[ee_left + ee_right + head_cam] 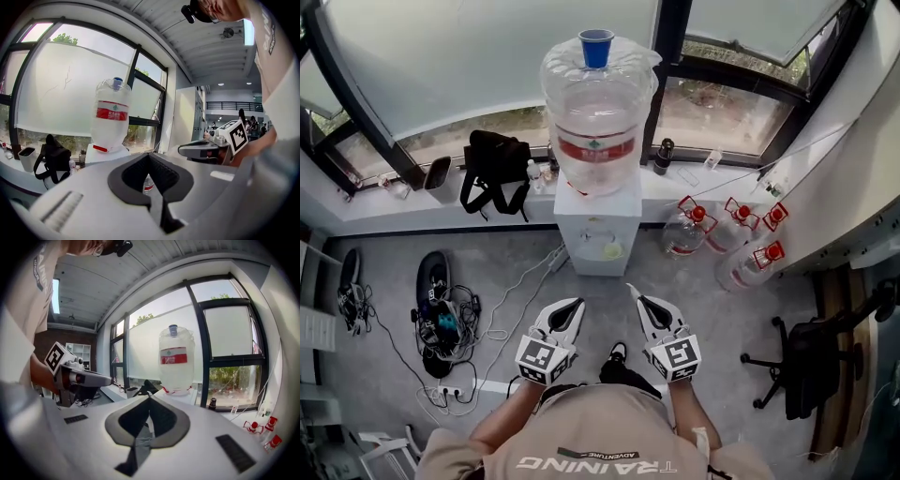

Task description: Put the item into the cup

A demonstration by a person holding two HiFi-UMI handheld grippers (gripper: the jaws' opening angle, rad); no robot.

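A blue cup (596,47) stands upside down on the big water bottle (597,117) of a white dispenser (598,236). The cup also shows in the left gripper view (117,82) and in the right gripper view (173,327). A small yellow-green thing (612,250) lies in the dispenser's tap recess. My left gripper (576,304) and right gripper (634,292) hover side by side above the floor, short of the dispenser. Both are shut with nothing between the jaws (150,157) (149,397). Each gripper points towards the bottle.
A black bag (495,171) and a dark flask (663,155) rest on the windowsill. Several empty red-capped water bottles (731,234) lie on the floor at right, beside an office chair (811,361). Cables and a power strip (445,323) are at left.
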